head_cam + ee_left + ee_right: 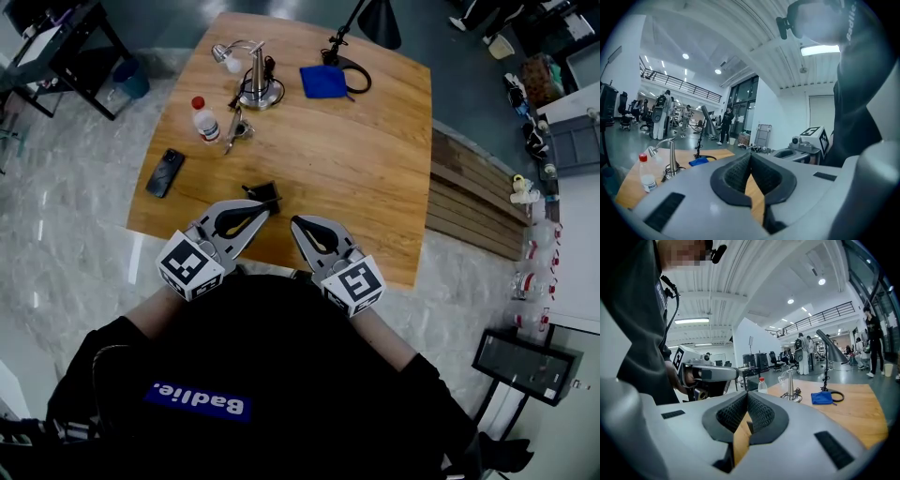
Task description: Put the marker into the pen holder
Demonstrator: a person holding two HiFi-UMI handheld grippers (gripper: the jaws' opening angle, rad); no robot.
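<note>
A small black pen holder (261, 196) stands on the wooden table (375, 178), just beyond my left gripper's tips. A thin pen-like object (232, 129), possibly the marker, lies beside the water bottle (204, 119); it is too small to tell. My left gripper (270, 209) and right gripper (296, 223) hover side by side over the table's near edge. Both are shut with nothing held. The left gripper (751, 155) shows its pads pressed together in its own view, as does the right gripper (746, 394).
On the far half of the table are a desk lamp with a metal base (256, 89), a blue cloth (322, 81) and a black cable ring (354, 75). A dark phone (165, 172) lies at the left edge. A wooden bench (469, 202) runs along the right side.
</note>
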